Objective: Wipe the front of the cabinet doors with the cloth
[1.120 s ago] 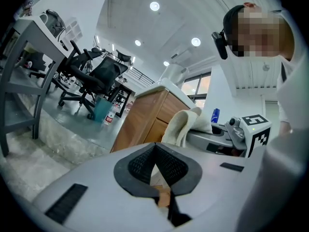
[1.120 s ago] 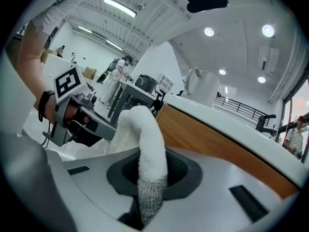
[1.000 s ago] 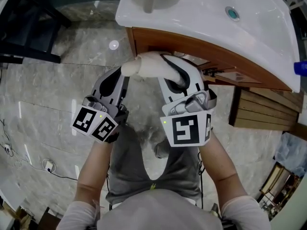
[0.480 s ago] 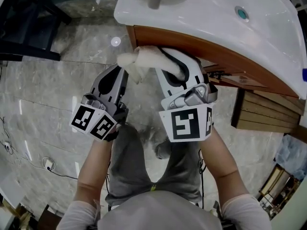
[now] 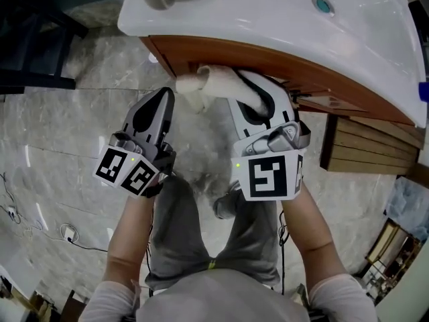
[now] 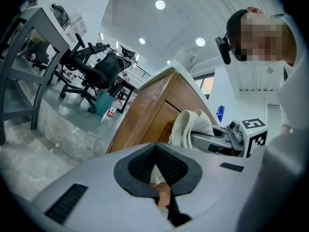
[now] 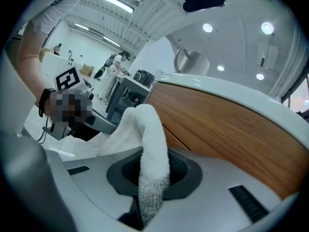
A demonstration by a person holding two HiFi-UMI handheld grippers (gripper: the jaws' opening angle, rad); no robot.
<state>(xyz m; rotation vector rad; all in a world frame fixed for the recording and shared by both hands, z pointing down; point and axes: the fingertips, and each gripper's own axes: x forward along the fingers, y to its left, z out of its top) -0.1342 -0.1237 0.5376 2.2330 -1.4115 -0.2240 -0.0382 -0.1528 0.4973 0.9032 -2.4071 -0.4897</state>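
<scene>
Your right gripper [image 5: 249, 92] has its fingers clamped on the cloth [image 5: 213, 79] — the right gripper view shows a thick fold pinched between them, with the rest bunched over the tips. That bunch sits up against the wooden cabinet door [image 5: 281, 58], just under the lip of the white bench [image 5: 268, 12], so the soft end meets the wood rather than the hard fingers. Whether it is pressing or only touching, I cannot tell. Holding the gripper nearly side-on to the door, as you do, should let the cloth slide along the front in a long stroke.

Your left gripper [image 5: 155, 109] hangs just beside the right one, over the stone floor [image 5: 60, 133], its fingers closed together on nothing. It looks parked there, clear of the cloth, ready to help if the fold slips.

By my judgement the wipe is under way along the door's top edge — the lower face probably remains to do.
</scene>
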